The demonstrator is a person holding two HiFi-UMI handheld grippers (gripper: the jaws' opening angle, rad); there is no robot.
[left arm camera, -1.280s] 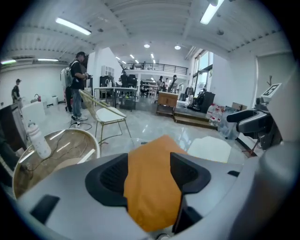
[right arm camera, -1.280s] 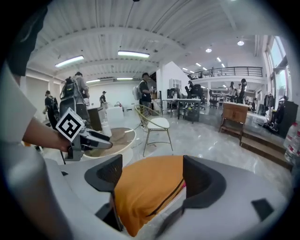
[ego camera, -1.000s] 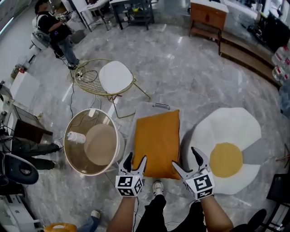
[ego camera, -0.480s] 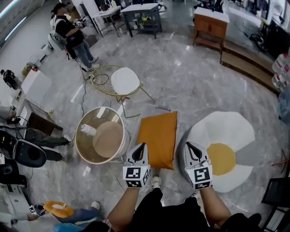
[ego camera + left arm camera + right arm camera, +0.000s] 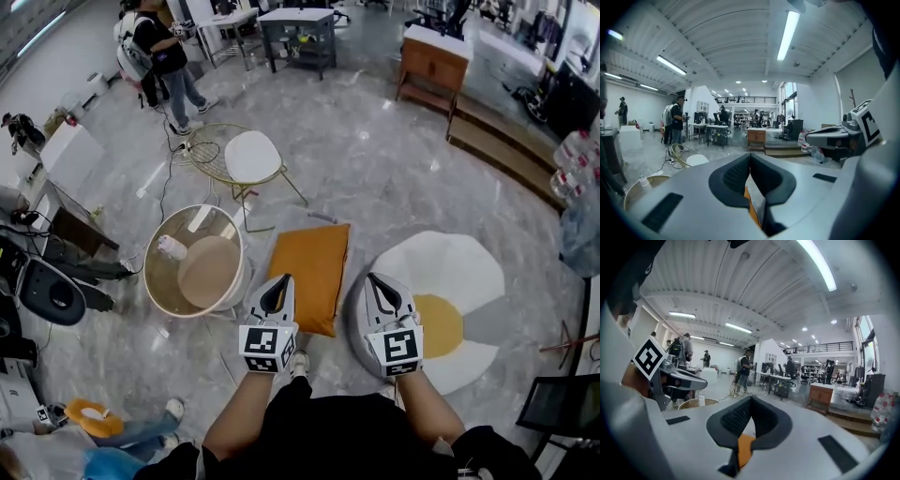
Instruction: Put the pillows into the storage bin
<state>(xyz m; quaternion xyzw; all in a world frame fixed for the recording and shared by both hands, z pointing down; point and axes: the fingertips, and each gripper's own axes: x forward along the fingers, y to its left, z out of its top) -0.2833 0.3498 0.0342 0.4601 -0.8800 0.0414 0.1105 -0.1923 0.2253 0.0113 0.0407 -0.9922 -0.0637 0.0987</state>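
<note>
The left gripper (image 5: 281, 281) and right gripper (image 5: 377, 279), open a second ago at the orange pillow's (image 5: 314, 267) near edge, now have their fingers closed on nothing and sit higher.

The left gripper (image 5: 278, 286) and right gripper (image 5: 378, 284), jaws together, hang either side of an orange pillow (image 5: 311, 262), with a fried-egg cushion (image 5: 459, 281) at right.

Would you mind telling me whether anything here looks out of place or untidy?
Nothing looks spilled or damaged. The orange pillow is held at its near end, pinched by the left claw and right claw. A loose cable trails across the floor beside the wire chair.
</note>
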